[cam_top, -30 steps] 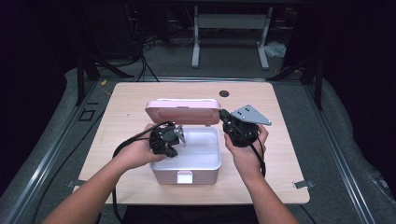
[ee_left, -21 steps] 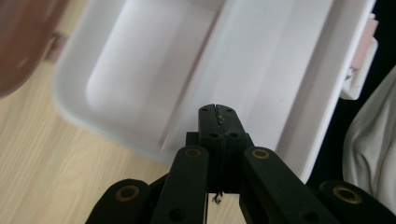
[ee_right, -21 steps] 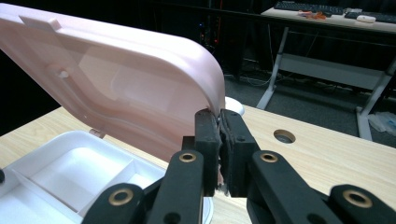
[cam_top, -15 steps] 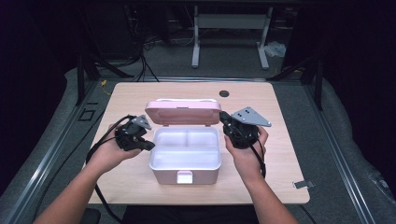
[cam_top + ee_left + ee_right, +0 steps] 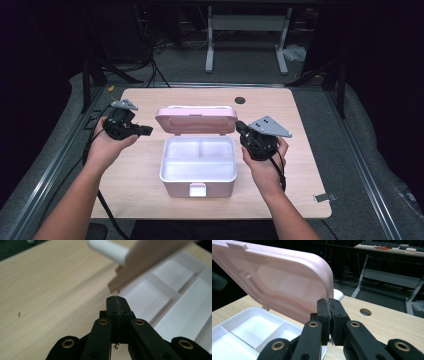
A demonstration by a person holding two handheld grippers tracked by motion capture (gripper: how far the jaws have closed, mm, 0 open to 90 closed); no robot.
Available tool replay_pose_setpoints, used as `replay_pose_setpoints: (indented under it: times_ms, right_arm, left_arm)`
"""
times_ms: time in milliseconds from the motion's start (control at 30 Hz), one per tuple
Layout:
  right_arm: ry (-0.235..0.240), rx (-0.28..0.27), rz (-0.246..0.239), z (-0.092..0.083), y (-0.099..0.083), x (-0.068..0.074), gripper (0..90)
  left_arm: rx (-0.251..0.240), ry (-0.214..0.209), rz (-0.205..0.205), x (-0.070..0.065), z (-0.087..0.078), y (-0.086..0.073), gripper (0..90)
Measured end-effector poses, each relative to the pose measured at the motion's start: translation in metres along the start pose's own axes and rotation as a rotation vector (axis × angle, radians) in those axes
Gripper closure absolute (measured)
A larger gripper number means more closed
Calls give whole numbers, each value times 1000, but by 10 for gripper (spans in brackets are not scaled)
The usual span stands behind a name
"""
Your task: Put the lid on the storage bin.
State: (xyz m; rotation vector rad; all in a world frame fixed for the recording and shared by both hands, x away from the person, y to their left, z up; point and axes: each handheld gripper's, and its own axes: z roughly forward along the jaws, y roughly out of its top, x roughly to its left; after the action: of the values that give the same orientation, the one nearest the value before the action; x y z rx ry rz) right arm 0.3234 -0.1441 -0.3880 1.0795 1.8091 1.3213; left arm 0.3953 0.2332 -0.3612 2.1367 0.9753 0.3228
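While the pink lunch box (image 5: 198, 160) sits open near the middle of the wooden table (image 5: 150, 170), both grippers hang beside it with jaws pressed together and nothing between them.

Its lid (image 5: 196, 119) stands up at the far edge, over a white inside split into compartments, and the latch tab faces the person. The left gripper (image 5: 146, 131) is off the box's left side, above bare tabletop; the right gripper (image 5: 240, 127) is close to the lid's right corner, whether touching is unclear. A round cable hole (image 5: 240, 100) lies beyond, and a metal desk frame (image 5: 245, 30) stands behind the table.
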Motion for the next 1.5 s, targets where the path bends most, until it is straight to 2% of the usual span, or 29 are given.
replay_pose_setpoints:
  times_ms: [133,200,367,533,767,1167,1433,1500]
  right_arm:
    - [3,2,-2,0,0,-1,891]
    - [11,-1,-5,-1,-1,0,890]
    - [7,-18,2,-9,-3,-3,889]
    - [-7,-36,18,-20,-4,-11,891]
    - [-33,-38,37,-25,-5,-24,893]
    - [-46,-16,35,-22,-13,-28,893]
    - [-46,9,35,-17,-25,-31,891]
    - [-48,16,35,-17,-29,-32,890]
  left_arm:
    - [-83,-29,-29,1,-7,21,900]
    - [-108,-51,-33,-2,-9,30,900]
    - [-130,-54,-5,-11,-12,45,900]
    - [-125,-79,13,-18,-10,43,900]
    - [-89,-114,42,-29,0,24,900]
    - [-55,-181,56,-44,15,-30,900]
    - [-28,-188,84,-54,25,-51,900]
    - [-47,-215,75,-53,26,-54,900]
